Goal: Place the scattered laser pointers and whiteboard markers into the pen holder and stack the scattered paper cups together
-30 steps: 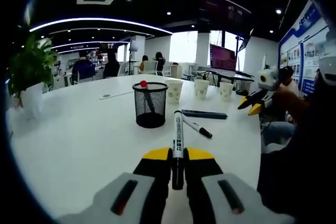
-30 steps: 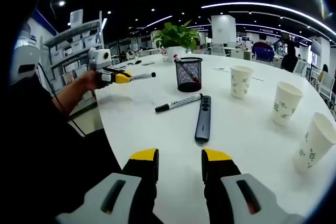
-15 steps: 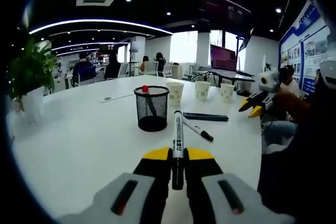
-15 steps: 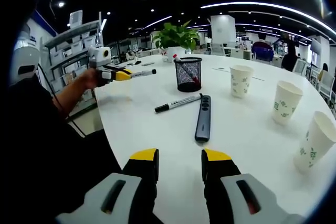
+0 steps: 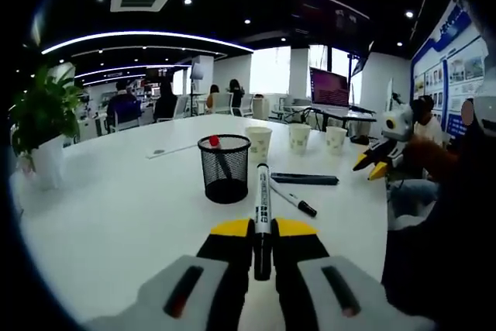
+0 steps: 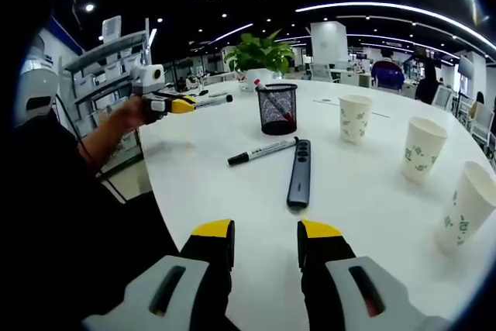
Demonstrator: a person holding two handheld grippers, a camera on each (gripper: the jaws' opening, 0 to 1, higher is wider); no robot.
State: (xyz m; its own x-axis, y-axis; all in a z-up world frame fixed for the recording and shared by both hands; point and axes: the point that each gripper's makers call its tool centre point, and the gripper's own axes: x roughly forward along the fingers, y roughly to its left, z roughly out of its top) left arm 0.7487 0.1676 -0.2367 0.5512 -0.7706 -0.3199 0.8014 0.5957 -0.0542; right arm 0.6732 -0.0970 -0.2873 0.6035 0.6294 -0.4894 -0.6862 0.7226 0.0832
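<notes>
Left gripper (image 5: 263, 229): fingers clamped on a whiteboard marker (image 5: 263, 205), held lengthwise, tip pointing ahead at the mesh pen holder (image 5: 225, 168). Over the last second the holder has slid closer to the marker's line and grown slightly in the left gripper view, so the hand is carrying the marker toward it. In the right gripper view the same gripper has risen a little beside the holder. Judgement: transport nearly over; what remains is tipping the marker upright above the rim.

Right gripper (image 6: 264, 239): fingers apart, empty, hovering low over the desk (image 6: 372, 215); no change.

Holder already has a red-capped marker (image 5: 213, 143) inside. A second whiteboard marker (image 6: 262, 151) and a laser pointer (image 6: 298, 173) lie on the desk, touching or nearly so. Three paper cups (image 6: 421, 151) stand apart, unstacked.
</notes>
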